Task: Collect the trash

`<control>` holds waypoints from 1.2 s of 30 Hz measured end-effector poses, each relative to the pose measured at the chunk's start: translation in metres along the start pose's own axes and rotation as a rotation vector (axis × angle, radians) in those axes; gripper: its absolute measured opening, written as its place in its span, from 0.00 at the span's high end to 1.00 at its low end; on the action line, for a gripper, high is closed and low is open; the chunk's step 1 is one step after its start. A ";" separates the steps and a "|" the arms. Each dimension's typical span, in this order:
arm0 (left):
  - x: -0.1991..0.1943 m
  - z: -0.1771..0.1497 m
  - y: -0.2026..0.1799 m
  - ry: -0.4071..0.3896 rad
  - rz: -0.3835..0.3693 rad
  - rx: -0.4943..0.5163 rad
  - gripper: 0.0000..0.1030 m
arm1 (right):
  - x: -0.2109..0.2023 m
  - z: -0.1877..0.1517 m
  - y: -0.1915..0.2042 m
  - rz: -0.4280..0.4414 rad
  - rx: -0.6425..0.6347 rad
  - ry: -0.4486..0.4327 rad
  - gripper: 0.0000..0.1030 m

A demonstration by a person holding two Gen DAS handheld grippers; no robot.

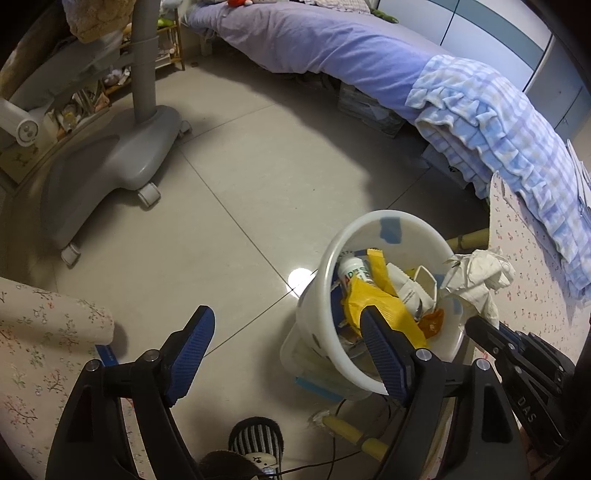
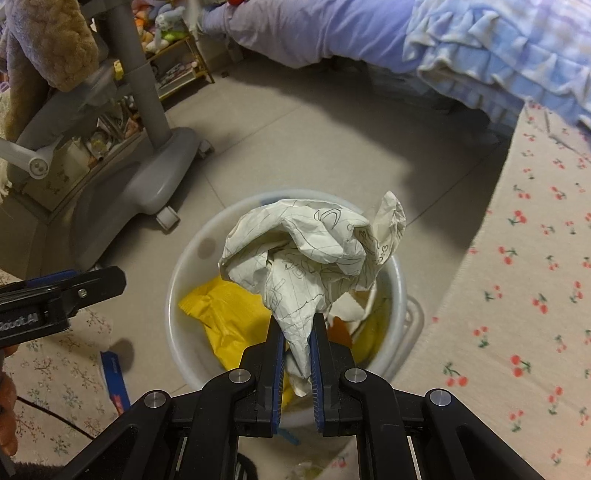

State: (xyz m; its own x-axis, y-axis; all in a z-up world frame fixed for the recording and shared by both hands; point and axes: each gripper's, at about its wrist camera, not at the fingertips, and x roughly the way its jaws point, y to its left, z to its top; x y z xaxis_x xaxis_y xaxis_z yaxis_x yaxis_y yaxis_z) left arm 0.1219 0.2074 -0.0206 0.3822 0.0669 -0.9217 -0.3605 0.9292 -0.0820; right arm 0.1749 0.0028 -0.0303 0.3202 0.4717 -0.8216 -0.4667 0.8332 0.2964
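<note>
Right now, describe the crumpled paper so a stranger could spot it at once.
Find the white bin on the tiled floor beside the bed. Just above its opening, the right gripper pinches a crumpled paper. Unlike the yellow wrapper inside, it is white with pen doodles.

Grey wheeled chair base [image 1: 110, 162] on tiled floor [image 1: 258, 177]; purple bed [image 1: 314, 48] behind, checked blanket [image 1: 498, 125] draped over edge.

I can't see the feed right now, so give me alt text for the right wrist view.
The right gripper is shut on a crumpled sheet of scribbled paper, holding it above a white bin that already contains a yellow wrapper. The left gripper's finger pokes in from the left edge. Around the bin are grey tile floor, a cherry-print cloth and a bed.
</note>
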 end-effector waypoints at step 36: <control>-0.065 -0.030 -0.032 -0.149 -0.083 0.049 0.04 | -0.100 -0.044 -0.053 -0.136 0.258 -0.028 0.23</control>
State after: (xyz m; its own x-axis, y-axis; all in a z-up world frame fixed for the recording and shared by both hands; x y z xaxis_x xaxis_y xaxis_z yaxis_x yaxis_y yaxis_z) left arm 0.0827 0.1625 0.0306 0.5323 0.0393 -0.8456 -0.2821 0.9501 -0.1334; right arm 0.1314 -0.1011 0.0145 0.3897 0.3549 -0.8498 -0.1938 0.9337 0.3011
